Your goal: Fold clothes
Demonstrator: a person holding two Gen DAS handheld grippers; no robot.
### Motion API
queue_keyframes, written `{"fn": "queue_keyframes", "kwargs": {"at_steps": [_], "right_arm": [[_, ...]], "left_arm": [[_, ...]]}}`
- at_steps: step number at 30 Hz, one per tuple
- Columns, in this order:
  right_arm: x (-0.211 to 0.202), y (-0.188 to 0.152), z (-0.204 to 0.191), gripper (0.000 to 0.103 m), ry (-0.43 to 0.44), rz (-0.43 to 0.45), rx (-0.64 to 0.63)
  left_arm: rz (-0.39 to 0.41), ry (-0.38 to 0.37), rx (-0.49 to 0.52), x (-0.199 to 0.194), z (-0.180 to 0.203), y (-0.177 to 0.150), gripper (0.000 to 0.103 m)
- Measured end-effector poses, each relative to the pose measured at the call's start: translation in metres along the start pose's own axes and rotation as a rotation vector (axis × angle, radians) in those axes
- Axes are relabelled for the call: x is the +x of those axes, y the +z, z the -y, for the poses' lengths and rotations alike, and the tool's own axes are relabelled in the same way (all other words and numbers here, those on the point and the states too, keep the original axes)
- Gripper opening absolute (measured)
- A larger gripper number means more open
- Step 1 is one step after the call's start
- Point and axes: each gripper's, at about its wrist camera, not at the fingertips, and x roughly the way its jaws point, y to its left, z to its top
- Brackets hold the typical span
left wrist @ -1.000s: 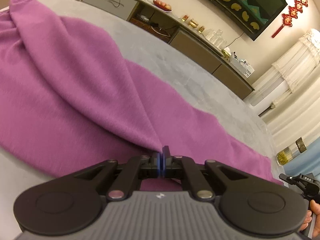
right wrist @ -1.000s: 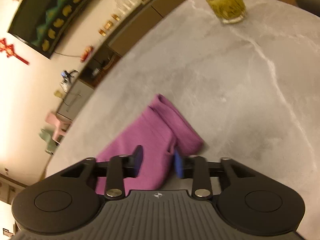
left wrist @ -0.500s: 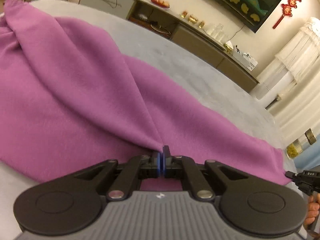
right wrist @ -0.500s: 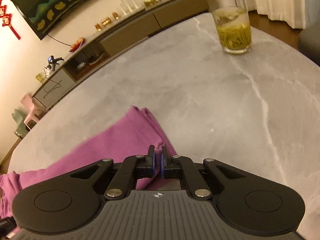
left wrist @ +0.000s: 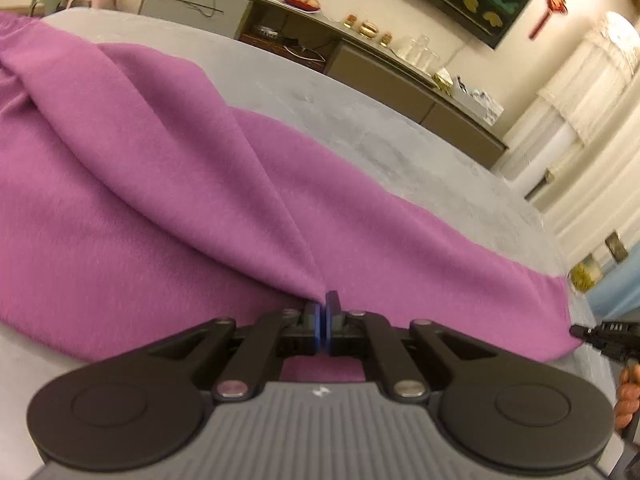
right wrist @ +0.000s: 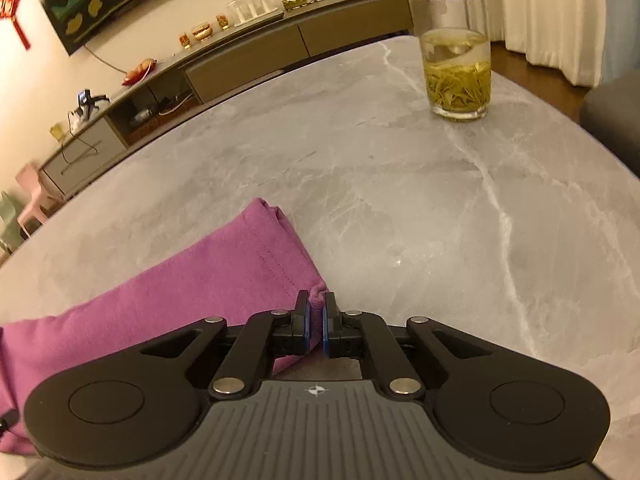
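Left gripper [left wrist: 322, 310]: fingers [left wrist: 313, 322] clenched on a pinch of the purple garment [left wrist: 168, 184], folds fanning away from the grip.
Right gripper [right wrist: 316, 312]: fingers [right wrist: 330, 324] nearly closed, clamping a hemmed corner of the same garment [right wrist: 208, 276].
Garment: one, spread across the grey marble surface [right wrist: 420, 208], stretching between the two grippers.
Glass bottle [right wrist: 456, 64]: one, upright on the surface, holding tea leaves in liquid, well apart from the garment.
Far wall: one long low cabinet [right wrist: 248, 56].
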Motion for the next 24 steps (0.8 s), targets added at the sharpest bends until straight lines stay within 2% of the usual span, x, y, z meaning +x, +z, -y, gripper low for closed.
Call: {"fn": "queue_keyframes", "kwargs": {"at_steps": [2,4,5,6,7,9,11,12,13,14,18,22,24], "right_arm": [[-0.014,-0.003,-0.016,0.007,-0.029,0.090,-0.082],[-0.028,-0.007,-0.033,0.026,-0.059,0.181,-0.164],[-0.035,-0.009,-0.041,0.036,-0.073,0.226,-0.205],[-0.041,-0.010,-0.049,0.051,-0.088,0.271,-0.247],[-0.039,-0.013,-0.059,0.052,-0.050,0.260,-0.280],[-0.021,-0.017,-0.075,0.049,0.035,0.169,-0.328],[0.006,-0.020,-0.078,0.043,0.037,0.048,-0.351],[0.019,-0.021,-0.075,0.040,0.014,0.002,-0.356],[0.023,-0.019,-0.070,0.040,-0.005,-0.005,-0.348],[0.024,-0.016,-0.064,0.040,-0.021,0.003,-0.334],[0.025,-0.012,-0.055,0.039,-0.061,0.008,-0.306],[0.012,-0.015,-0.065,0.039,-0.107,0.085,-0.352],[0.001,-0.016,-0.071,0.039,-0.031,0.146,-0.394]], "left_arm": [[-0.008,-0.002,0.015,0.000,-0.002,0.000,0.007],[-0.002,0.005,0.026,-0.007,-0.004,-0.003,0.012],[0.005,0.009,0.031,-0.014,-0.004,-0.007,0.025],[0.018,0.021,0.045,-0.019,-0.004,-0.009,0.032],[0.043,0.050,0.068,-0.020,0.000,-0.009,0.041],[0.070,0.092,0.096,-0.023,0.003,-0.008,0.042],[0.072,0.114,0.106,-0.025,-0.001,-0.007,0.040],[0.058,0.141,0.094,-0.024,-0.005,-0.007,0.038],[0.061,0.152,0.079,-0.026,-0.012,-0.007,0.026],[0.053,0.153,0.070,-0.026,-0.016,-0.005,0.022],[0.038,0.171,0.069,-0.040,-0.024,-0.004,0.024],[0.070,0.181,0.046,-0.062,-0.034,-0.001,0.027],[0.093,0.210,0.044,-0.071,-0.043,0.005,0.029]]}}
